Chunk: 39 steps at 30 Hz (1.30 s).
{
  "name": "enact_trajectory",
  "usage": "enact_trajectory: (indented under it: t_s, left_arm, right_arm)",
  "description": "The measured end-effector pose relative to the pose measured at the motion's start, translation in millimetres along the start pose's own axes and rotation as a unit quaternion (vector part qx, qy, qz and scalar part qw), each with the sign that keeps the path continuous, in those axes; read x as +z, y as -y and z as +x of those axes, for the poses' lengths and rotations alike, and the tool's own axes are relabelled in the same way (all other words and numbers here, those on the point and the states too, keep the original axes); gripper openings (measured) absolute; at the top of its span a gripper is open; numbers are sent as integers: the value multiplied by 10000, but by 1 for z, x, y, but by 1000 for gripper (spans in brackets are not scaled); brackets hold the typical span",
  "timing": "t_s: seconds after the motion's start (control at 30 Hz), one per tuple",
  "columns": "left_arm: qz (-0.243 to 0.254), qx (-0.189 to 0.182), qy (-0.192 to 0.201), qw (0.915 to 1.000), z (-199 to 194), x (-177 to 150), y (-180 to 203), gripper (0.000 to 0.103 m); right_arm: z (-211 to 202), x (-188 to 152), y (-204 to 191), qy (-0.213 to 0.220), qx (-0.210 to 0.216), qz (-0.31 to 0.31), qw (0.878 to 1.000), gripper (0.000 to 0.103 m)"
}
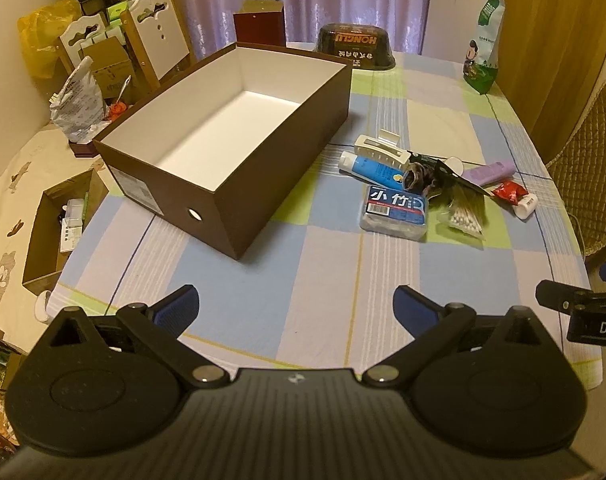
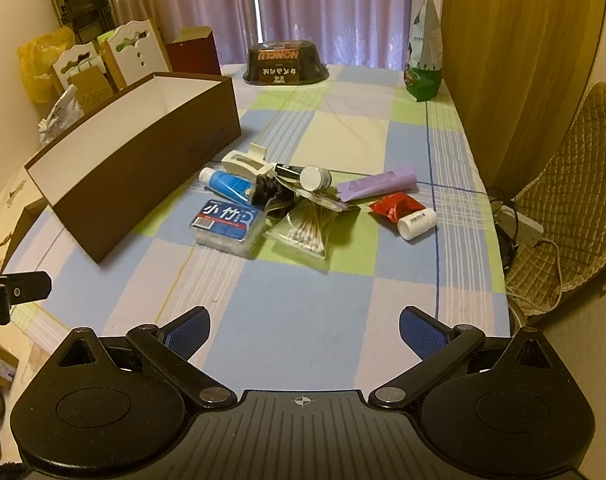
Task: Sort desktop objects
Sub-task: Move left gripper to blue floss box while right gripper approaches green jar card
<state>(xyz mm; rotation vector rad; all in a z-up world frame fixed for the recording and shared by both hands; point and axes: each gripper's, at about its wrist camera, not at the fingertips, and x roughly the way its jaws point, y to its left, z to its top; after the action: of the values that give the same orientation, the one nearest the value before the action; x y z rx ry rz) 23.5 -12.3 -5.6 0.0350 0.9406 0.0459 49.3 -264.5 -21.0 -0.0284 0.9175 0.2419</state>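
On the desk [image 2: 295, 312], covered by a checked cloth of blue, green and cream, the objects for sorting lay in one loose heap to the right of an open brown box [image 1: 223, 148]. The box stood empty, its white interior showing, apparently set out as the receiving container; nothing had yet been placed in it.

The heap comprised a blue tube [image 2: 227, 184], a cream hair clip [image 2: 247, 162] resting across it, a clear pack with a blue label [image 2: 227, 224], a bag of cotton swabs [image 2: 303, 232], a lilac tube [image 2: 379, 184], a red packet [image 2: 395, 206] and a small white bottle [image 2: 417, 222] on its side. Several items overlapped, and dark items at the centre could not be identified.

The left claw [image 1: 295, 308] and the right claw [image 2: 303, 330] both hovered over the near end of the desk with fingers spread wide apart and holding nothing, well short of the heap. Their placement suggested a start position: the left faced the box, the right faced the heap, so the right appeared better placed for a first pick.

At the far end of the desk sat a dark tub [image 2: 285, 64] and a green bag [image 2: 425, 60] standing upright, neither part of the heap. Purple curtains closed the back of the room; a padded chair [image 2: 563, 200] stood to the right, and cartons and bags crowded the left.
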Motion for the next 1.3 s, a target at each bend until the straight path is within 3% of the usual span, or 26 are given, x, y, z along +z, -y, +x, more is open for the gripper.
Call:
enact_trajectory:
  t_s: [0.53,0.87,1.3]
  left_arm:
    - [277,-417,70,9987,26,21,23,102]
    - [617,-437,101,9971,58,30,42,99]
    - [976,-658,65,9930,103,39,73,98]
  right_arm:
    - [17,12,38,193,84,235,9995,103]
    - [31,16,69,375,167,335,9986,103]
    - [65,27,109,262,152,509,9982,103]
